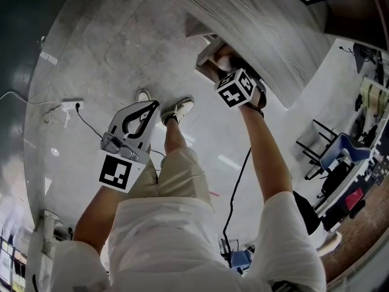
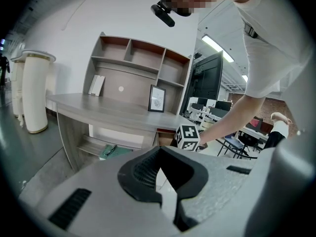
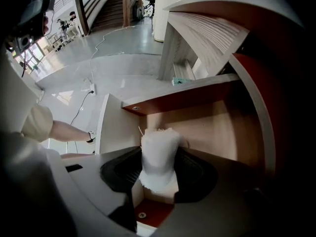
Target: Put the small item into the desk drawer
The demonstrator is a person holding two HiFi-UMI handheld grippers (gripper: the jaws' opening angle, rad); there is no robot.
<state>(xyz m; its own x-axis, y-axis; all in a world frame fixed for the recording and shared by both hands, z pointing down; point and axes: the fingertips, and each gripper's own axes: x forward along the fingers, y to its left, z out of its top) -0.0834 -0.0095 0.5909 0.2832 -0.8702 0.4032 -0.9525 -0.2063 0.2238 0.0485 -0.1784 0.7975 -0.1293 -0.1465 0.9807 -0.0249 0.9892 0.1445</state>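
Head view: I look steeply down past the person's shorts and shoes (image 1: 178, 109) to the pale floor (image 1: 109, 53). The left tongs (image 1: 148, 108) hang out over the floor, well apart from the bench (image 1: 261, 35). The right tongs (image 1: 226, 62) point down into the open drawer (image 1: 205, 66) under the edge of the bench top, and their marker cube (image 1: 236, 89) sits just below the drawer. A power strip (image 1: 70, 105) lies on the floor off to the left.

Left gripper view: the left tongs are pressed together at their tips, with nothing between them. Beyond them I see the bench from the side, with a shelf unit (image 2: 138, 65) and a small picture frame (image 2: 157, 98) standing on it. A white column (image 2: 35, 93) stands at the left. The person's arm (image 2: 232, 125) reaches down to the drawer side.

Right gripper view: the right tongs are pinching the small white item (image 3: 158, 149), which sticks up between the black pads with a ragged edge. It hangs inside the open drawer, over the light wooden bottom. I cannot tell whether it touches that bottom.
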